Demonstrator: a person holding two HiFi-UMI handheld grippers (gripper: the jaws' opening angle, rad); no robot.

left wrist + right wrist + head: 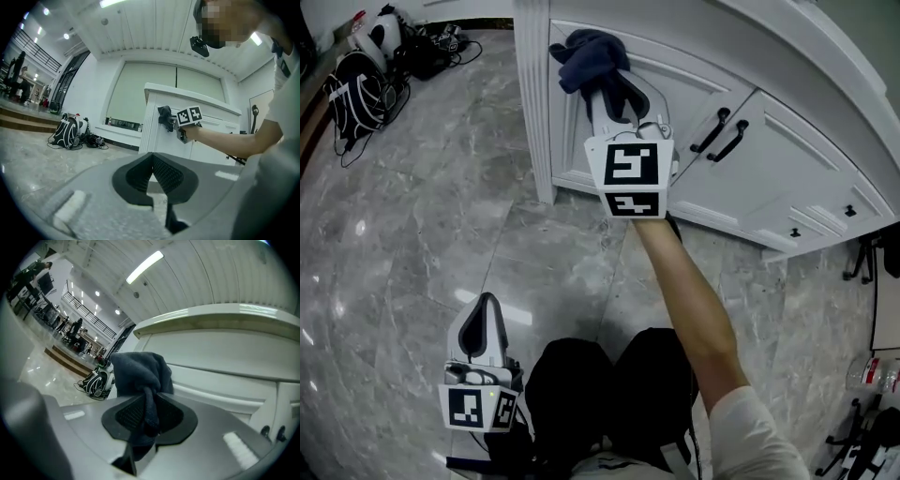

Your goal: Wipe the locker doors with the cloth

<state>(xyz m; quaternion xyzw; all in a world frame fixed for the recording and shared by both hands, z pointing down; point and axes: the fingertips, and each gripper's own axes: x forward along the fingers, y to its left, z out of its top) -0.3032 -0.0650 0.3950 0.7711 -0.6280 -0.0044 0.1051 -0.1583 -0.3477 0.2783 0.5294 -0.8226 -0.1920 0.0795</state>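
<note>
Well back from the locker door [694,94], the left gripper [485,314] hangs idle with its jaws pressed together on nothing, while the right gripper [614,94] pinches the dark cloth [586,56] at that door's left edge, so the wiping looks barely begun, with the doors beyond left to do.

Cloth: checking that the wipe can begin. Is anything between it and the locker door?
Nothing visible. The cloth, clamped in the right gripper, sits right at the locker door; the black handles lie off to one side.
</note>
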